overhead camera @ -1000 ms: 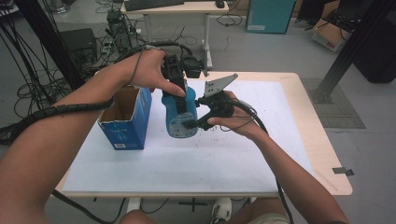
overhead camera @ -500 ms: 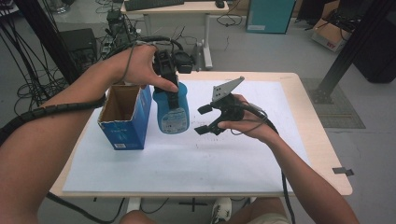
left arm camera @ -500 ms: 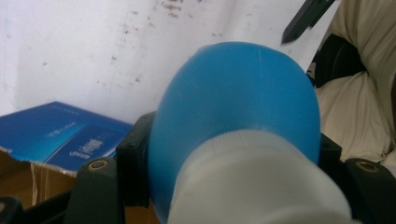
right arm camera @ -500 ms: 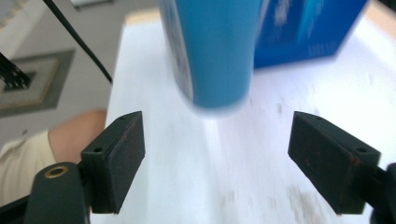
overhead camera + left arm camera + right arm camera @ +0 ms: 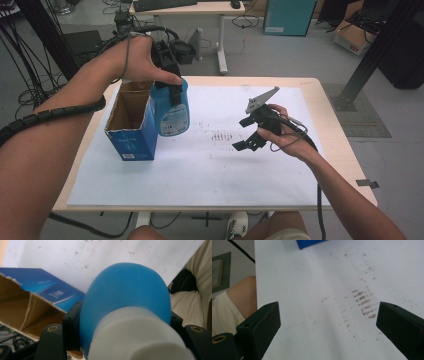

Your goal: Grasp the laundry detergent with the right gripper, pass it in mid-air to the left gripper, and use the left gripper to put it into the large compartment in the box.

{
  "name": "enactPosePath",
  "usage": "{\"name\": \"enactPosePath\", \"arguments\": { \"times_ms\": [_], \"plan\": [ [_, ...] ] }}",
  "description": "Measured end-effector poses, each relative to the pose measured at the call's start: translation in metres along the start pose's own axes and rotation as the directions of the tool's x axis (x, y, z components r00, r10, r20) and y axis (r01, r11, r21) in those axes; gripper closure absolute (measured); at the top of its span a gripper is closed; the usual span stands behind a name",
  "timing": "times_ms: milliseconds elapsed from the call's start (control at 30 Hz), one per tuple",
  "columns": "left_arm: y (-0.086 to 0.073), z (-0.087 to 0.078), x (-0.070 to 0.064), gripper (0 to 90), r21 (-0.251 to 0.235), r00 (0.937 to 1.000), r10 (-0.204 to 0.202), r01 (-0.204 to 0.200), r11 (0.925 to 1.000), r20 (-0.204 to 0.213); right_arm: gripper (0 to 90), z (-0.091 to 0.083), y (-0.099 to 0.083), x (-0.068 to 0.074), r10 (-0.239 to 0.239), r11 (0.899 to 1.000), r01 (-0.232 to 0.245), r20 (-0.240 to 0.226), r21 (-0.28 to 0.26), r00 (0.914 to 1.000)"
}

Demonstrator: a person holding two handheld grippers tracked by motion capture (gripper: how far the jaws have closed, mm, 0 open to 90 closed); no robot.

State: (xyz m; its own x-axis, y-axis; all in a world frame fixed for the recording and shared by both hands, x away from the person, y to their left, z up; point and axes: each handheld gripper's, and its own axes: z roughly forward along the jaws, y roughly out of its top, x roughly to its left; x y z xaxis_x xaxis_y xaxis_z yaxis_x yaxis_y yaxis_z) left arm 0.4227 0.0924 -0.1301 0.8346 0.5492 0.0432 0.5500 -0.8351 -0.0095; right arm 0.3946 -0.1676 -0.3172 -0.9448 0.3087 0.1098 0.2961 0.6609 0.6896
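Observation:
A blue bottle (image 5: 171,111) with a white cap (image 5: 140,337) hangs in the air beside an open blue cardboard box (image 5: 129,122). My left gripper (image 5: 172,86) is shut on its neck, and the bottle's blue body (image 5: 125,292) bulges between the jaws in the left gripper view. The bottle's side is next to the box's right wall, slightly above the table. My right gripper (image 5: 250,134) hovers over the middle right of the white sheet (image 5: 210,150), open, with nothing between its jaws (image 5: 327,322).
The box stands upright at the table's left with its top flaps open (image 5: 22,307). Dark smudges (image 5: 364,302) mark the sheet's middle. Beyond the wooden table edge (image 5: 340,145) lie the floor, cables and another desk (image 5: 190,7).
My left gripper has carried the bottle left toward the box. My right gripper let go of it, opened and drew back to the right and down.

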Motion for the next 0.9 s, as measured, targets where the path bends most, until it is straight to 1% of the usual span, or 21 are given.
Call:
{"name": "enactPosePath", "arguments": {
  "times_ms": [67, 100, 133, 200, 233, 300, 367, 400, 467, 500, 533, 567, 600, 633, 667, 700, 767, 867, 900],
  "plan": [
    [-0.003, -0.008, 0.005, 36.1, -0.006, 0.9991, -0.042, 0.042, 0.9991, -0.002, 5.1, -0.005, -0.003, -0.001, 0.008, 1.0, -0.008, 0.009, 0.018, 0.9999],
    [-0.004, -0.011, 0.006, 36.1, -0.009, 0.9983, -0.058, 0.058, 0.9982, -0.003, 5.0, -0.008, -0.004, -0.001, 0.014, 0.999, -0.014, 0.011, 0.035, 0.9998],
    [-0.007, -0.016, 0.009, 36.1, -0.018, 0.9961, -0.088, 0.088, 0.996, -0.002, 5.1, -0.011, -0.005, -0.002, 0.015, 0.999, -0.015, 0.013, 0.046, 0.9998],
    [-0.01, -0.022, 0.013, 36.2, -0.023, 0.992, -0.126, 0.126, 0.9918, 0.009, 5.8, -0.017, -0.006, -0.002, 0.026, 0.997, -0.027, 0.021, 0.073, 0.9995],
    [-0.012, -0.027, 0.017, 36.2, -0.035, 0.9879, -0.154, 0.155, 0.9873, 0.014, 6.0, -0.019, -0.006, -0.002, 0.023, 0.997, -0.025, 0.023, 0.078, 0.9995],
    [-0.015, -0.035, 0.021, 36.2, -0.046, 0.9801, -0.198, 0.198, 0.979, 0.017, 6.1, -0.025, -0.006, -0.002, 0.017, 0.995, -0.02, 0.034, 0.102, 0.9993],
    [-0.018, -0.043, 0.025, 36.2, -0.049, 0.9687, -0.248, 0.248, 0.9674, 0.013, 6.4, -0.03, -0.006, -0.002, 0.008, 0.993, -0.012, 0.037, 0.117, 0.9993],
    [-0.02, -0.046, 0.027, 36.2, -0.048, 0.9618, -0.273, 0.274, 0.9607, 0.008, 6.4, -0.033, -0.006, -0.002, 0.011, 0.991, -0.017, 0.041, 0.131, 0.9991],
    [-0.022, -0.054, 0.031, 36.2, -0.045, 0.9469, -0.321, 0.321, 0.946, -0.006, 6.4, -0.037, -0.005, -0.003, 0.004, 0.991, -0.01, 0.045, 0.133, 0.999],
    [-0.024, -0.057, 0.033, 36.2, -0.047, 0.9369, -0.35, 0.349, 0.9359, -0.003, 6.4, -0.039, -0.005, -0.003, 0.006, 0.99, -0.013, 0.048, 0.139, 0.9989],
    [-0.028, -0.061, 0.038, 36.2, -0.047, 0.9284, -0.372, 0.371, 0.9274, -0.003, 6.4, -0.04, -0.005, -0.003, 0.0, 0.99, -0.007, 0.05, 0.139, 0.9988],
    [-0.03, -0.064, 0.041, 36.2, -0.05, 0.9226, -0.386, 0.385, 0.9214, 0.0, 6.5, -0.042, -0.005, -0.003, -0.004, 0.989, -0.004, 0.051, 0.147, 0.9987],
    [-0.034, -0.067, 0.045, 36.2, -0.057, 0.9106, -0.413, 0.413, 0.909, 0.007, 6.5, -0.043, -0.005, -0.003, -0.008, 0.989, 0.0, 0.052, 0.151, 0.9986],
    [-0.037, -0.07, 0.047, 36.2, -0.063, 0.9004, -0.435, 0.435, 0.8984, 0.011, 6.7, -0.044, -0.005, -0.003, -0.011, 0.989, 0.003, 0.052, 0.15, 0.9986],
    [-0.039, -0.072, 0.049, 36.2, -0.071, 0.8881, -0.459, 0.459, 0.8854, 0.014, 6.8, -0.045, -0.005, -0.003, -0.012, 0.988, 0.004, 0.053, 0.152, 0.9985],
    [-0.042, -0.074, 0.051, 36.2, -0.078, 0.8783, -0.478, 0.477, 0.8752, 0.013, 6.8, -0.046, -0.005, -0.003, -0.013, 0.988, 0.004, 0.056, 0.156, 0.9984],
    [-0.046, -0.078, 0.055, 36.2, -0.09, 0.8609, -0.509, 0.507, 0.8571, 0.008, 6.8, -0.048, -0.005, -0.004, -0.017, 0.988, 0.008, 0.059, 0.156, 0.9981],
    [-0.054, -0.083, 0.063, 36.2, -0.082, 0.8257, -0.564, 0.563, 0.8227, 0.007, 6.7, -0.052, -0.005, -0.005, -0.023, 0.987, 0.012, 0.068, 0.162, 0.9974],
    [-0.056, -0.084, 0.065, 36.2, -0.085, 0.8191, -0.574, 0.572, 0.8159, 0.005, 6.7, -0.053, -0.004, -0.005, -0.02, 0.987, 0.009, 0.072, 0.158, 0.9972]
  ]
}}
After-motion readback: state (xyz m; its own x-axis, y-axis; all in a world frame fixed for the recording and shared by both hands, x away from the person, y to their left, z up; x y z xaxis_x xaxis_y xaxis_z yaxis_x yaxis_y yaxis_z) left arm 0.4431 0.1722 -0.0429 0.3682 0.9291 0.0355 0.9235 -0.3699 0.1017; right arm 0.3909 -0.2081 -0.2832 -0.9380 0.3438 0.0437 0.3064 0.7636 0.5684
